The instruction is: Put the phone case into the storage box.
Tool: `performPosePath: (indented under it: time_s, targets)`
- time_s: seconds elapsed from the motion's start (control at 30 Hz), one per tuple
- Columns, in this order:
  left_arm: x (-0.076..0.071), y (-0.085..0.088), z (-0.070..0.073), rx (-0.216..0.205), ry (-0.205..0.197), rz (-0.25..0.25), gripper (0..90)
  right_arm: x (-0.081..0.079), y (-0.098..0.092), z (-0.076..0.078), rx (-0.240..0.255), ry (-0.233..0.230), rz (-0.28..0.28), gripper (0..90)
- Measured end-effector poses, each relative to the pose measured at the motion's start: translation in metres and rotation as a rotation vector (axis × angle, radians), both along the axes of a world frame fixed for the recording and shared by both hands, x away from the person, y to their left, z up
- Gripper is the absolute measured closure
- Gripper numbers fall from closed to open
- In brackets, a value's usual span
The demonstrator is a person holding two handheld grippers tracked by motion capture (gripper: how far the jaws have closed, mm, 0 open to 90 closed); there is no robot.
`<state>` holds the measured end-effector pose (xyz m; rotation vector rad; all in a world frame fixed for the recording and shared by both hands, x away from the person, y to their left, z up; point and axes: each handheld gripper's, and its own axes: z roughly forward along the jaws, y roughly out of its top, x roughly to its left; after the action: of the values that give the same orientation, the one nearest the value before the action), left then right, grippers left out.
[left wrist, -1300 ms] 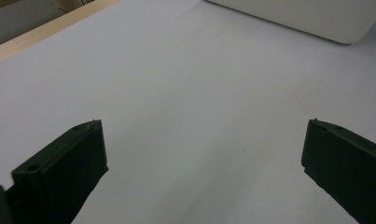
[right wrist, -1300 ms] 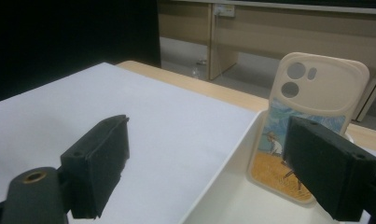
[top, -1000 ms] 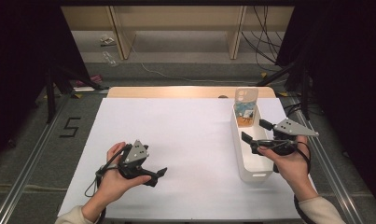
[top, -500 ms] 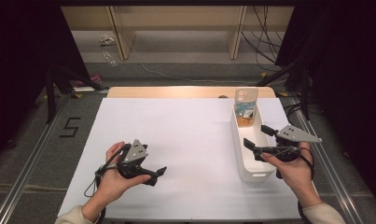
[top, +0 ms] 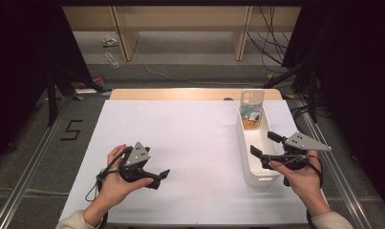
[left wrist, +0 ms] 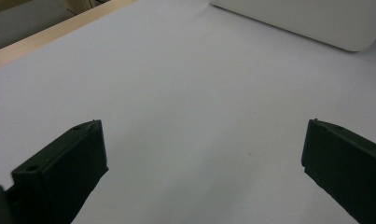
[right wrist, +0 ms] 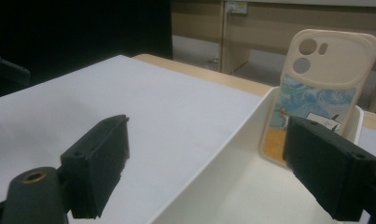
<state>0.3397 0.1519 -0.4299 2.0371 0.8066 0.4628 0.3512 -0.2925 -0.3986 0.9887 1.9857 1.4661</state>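
The phone case (top: 251,109) stands at the far end of the white bin (top: 255,157). The right gripper (top: 265,149) hovers over the bin's near end, fingers wide and empty. Next, it likely reaches forward to pinch the case. The left gripper (top: 159,176) rests well away, open and empty.

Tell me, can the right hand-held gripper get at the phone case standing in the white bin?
Probably yes: the right hand-held gripper is open over the bin, with nothing between it and the upright phone case.

The left gripper (top: 156,177) sits low at the near left, held in the left hand (top: 114,183), its jaws standing wide apart. The right gripper (top: 262,145), held in the right hand (top: 302,176) at the near right, points left with jaws apart and nothing between them.
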Motion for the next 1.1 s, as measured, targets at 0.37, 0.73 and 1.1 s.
performPosePath:
  time_s: [0.37, 0.73, 1.1]
  targets:
    - [0.000, 0.000, 0.000, -0.004, 0.001, 0.004, 0.0, -0.005, -0.006, -0.002, 0.001, -0.004, -0.009, 15.5]
    - [0.000, 0.001, 0.000, -0.002, 0.000, 0.004, 0.0, -0.010, -0.013, -0.007, 0.001, 0.001, -0.019, 15.4]
    - [0.000, 0.000, 0.000, -0.002, -0.001, -0.001, 0.0, -0.013, -0.019, -0.009, 0.015, 0.001, -0.032, 15.5]
